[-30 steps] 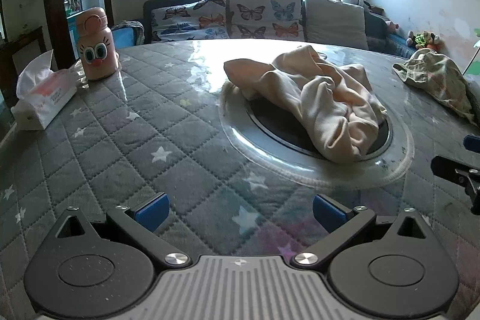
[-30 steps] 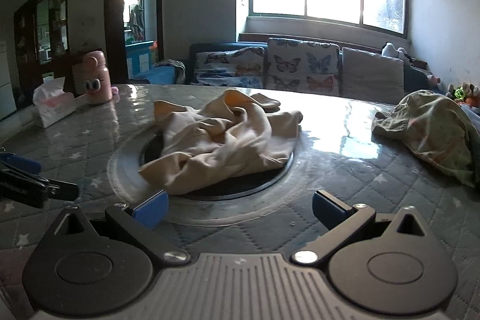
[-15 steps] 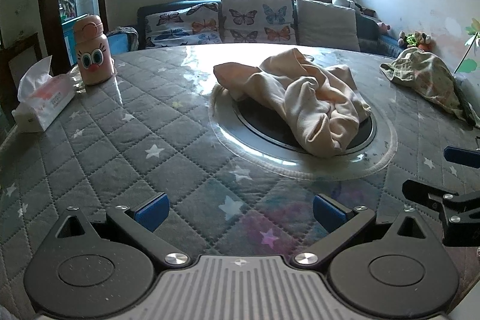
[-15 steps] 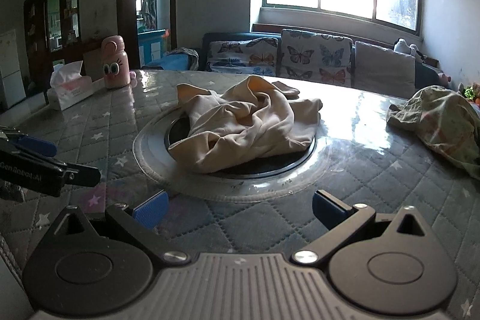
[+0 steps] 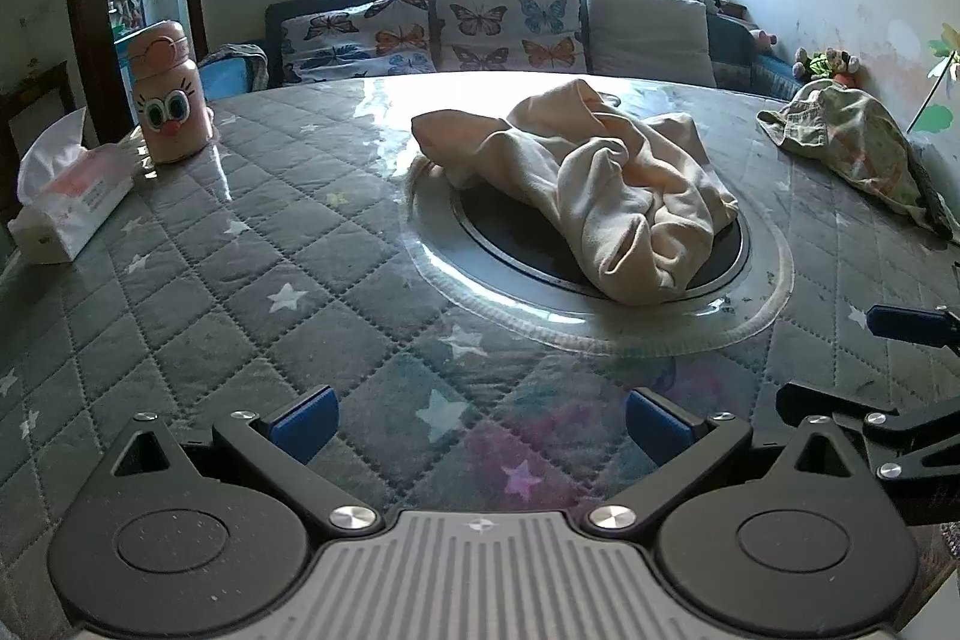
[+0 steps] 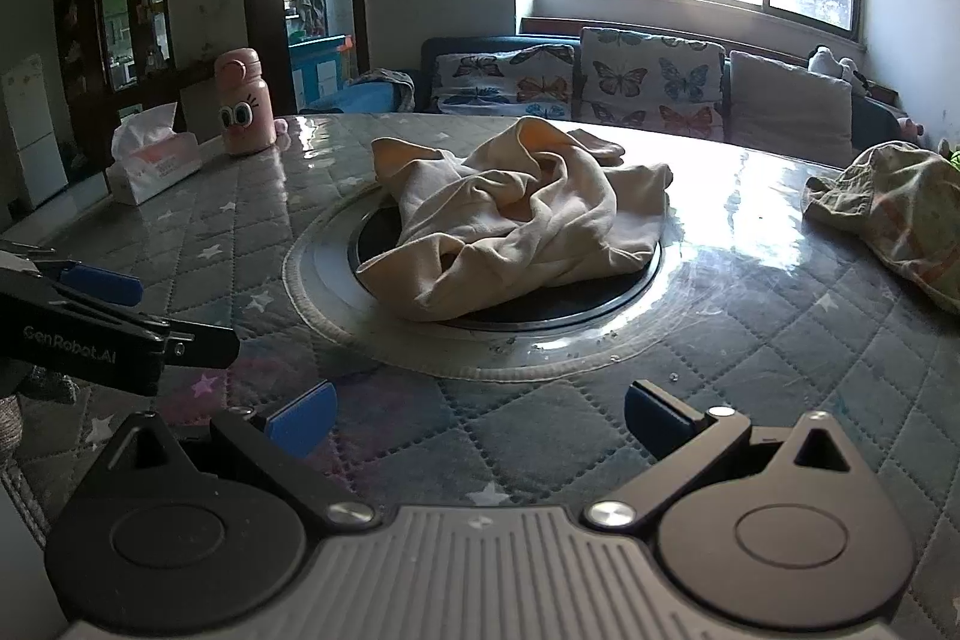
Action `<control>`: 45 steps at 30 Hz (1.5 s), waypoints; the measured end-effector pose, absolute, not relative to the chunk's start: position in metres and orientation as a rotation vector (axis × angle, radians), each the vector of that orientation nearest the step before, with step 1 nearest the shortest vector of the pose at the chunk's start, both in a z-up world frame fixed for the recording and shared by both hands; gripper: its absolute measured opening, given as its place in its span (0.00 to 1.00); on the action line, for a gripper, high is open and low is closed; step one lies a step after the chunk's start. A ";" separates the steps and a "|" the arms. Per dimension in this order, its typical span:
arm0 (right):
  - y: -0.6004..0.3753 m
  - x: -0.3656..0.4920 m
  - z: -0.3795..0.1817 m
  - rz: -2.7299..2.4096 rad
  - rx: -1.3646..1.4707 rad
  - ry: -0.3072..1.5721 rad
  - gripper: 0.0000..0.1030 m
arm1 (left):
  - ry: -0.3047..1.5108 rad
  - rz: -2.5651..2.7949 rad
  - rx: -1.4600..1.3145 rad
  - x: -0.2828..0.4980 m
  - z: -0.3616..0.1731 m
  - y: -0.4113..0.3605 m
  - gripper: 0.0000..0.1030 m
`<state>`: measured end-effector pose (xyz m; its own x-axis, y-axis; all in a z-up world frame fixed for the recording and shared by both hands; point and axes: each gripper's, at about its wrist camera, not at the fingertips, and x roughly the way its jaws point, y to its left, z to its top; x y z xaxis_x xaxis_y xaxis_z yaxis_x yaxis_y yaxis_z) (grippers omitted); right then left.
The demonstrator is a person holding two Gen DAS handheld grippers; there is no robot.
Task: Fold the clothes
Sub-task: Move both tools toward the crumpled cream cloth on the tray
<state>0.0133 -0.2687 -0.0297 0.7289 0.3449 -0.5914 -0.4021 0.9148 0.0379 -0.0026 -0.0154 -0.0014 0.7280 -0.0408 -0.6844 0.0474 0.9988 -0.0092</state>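
Observation:
A crumpled cream garment (image 5: pixel 594 184) lies over the dark round inset in the middle of the table; it also shows in the right wrist view (image 6: pixel 510 220). A second, greenish patterned garment (image 5: pixel 852 148) lies at the table's right edge, also seen in the right wrist view (image 6: pixel 900 208). My left gripper (image 5: pixel 480 421) is open and empty over the quilted cover, short of the cream garment. My right gripper (image 6: pixel 477 418) is open and empty, also short of it. Each gripper shows at the edge of the other's view.
A round table with a grey star-quilted cover (image 5: pixel 240 280) under clear plastic. A pink cartoon bottle (image 5: pixel 165 94) and a tissue box (image 5: pixel 66 202) stand at the far left. A sofa with butterfly cushions (image 5: pixel 498 22) is behind the table.
Both grippers have drawn back from the cream garment and risen a little; the garment looks farther off. Both jaws stay open. The garments have not moved.

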 end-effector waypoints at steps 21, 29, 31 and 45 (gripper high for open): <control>-0.260 0.035 -0.035 0.420 -0.108 0.675 1.00 | 0.803 -0.066 0.007 0.031 -0.010 -0.018 1.00; -0.257 0.042 -0.036 0.429 -0.108 0.689 1.00 | 0.818 -0.070 0.004 0.040 -0.014 -0.016 1.00; -0.256 0.044 -0.037 0.431 -0.110 0.691 1.00 | 0.820 -0.072 0.004 0.042 -0.014 -0.016 1.00; -0.251 0.059 -0.041 0.433 -0.119 0.719 1.00 | 0.839 -0.067 0.006 0.056 -0.016 -0.015 1.00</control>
<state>0.0591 -0.2511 -0.0410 0.6684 0.3423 -0.6603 -0.4229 0.9052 0.0411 0.0563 -0.0147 -0.0163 0.6661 -0.0570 -0.7437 0.0618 0.9979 -0.0211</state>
